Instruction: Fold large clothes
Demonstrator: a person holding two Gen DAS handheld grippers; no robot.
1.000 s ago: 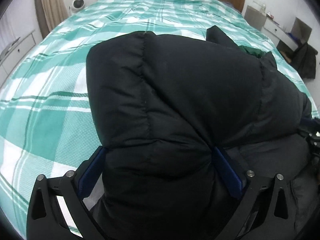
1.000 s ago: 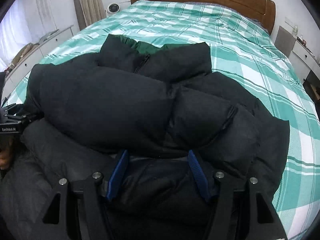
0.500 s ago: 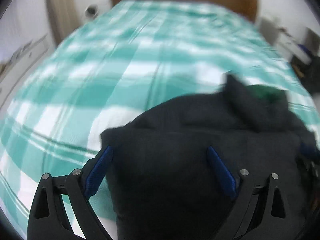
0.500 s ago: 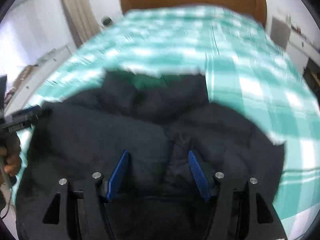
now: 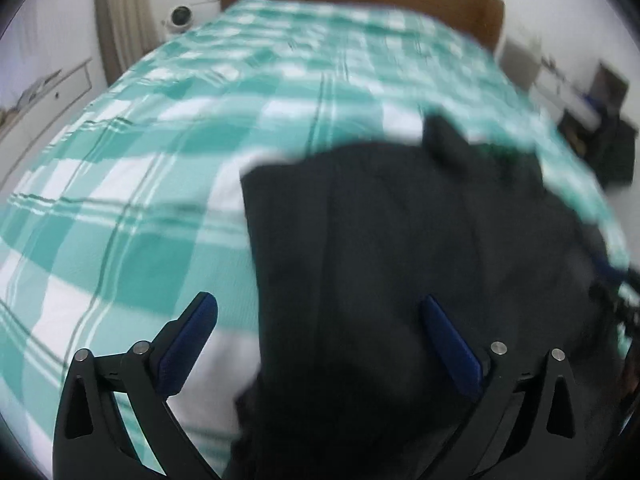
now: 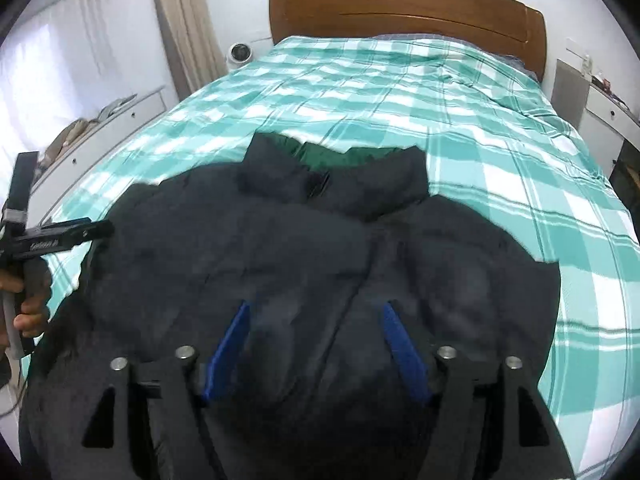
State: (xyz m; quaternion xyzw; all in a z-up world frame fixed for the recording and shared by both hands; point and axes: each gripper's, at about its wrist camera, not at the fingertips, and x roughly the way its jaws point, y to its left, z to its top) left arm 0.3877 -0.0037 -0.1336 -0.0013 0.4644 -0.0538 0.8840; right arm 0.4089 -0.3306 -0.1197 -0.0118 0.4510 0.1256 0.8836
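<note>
A large black puffer jacket (image 6: 320,264) with a green lining at the collar (image 6: 344,156) lies folded on the green-and-white checked bed (image 6: 400,80). It also shows in the left wrist view (image 5: 400,260), blurred. My left gripper (image 5: 316,320) is open and empty above the jacket's left edge; it shows from the side in the right wrist view (image 6: 80,232). My right gripper (image 6: 314,320) is open above the jacket's near middle, with nothing between its blue pads (image 6: 232,336).
A brown wooden headboard (image 6: 408,12) stands at the far end of the bed. White drawers (image 6: 120,112) and a curtain run along the left; a small white fan (image 6: 240,54) sits by the headboard. A nightstand (image 6: 600,108) stands at the right.
My left gripper has let go of the jacket fold and pulled back and up. My right gripper has risen too. The jacket has settled flat on the bed.
</note>
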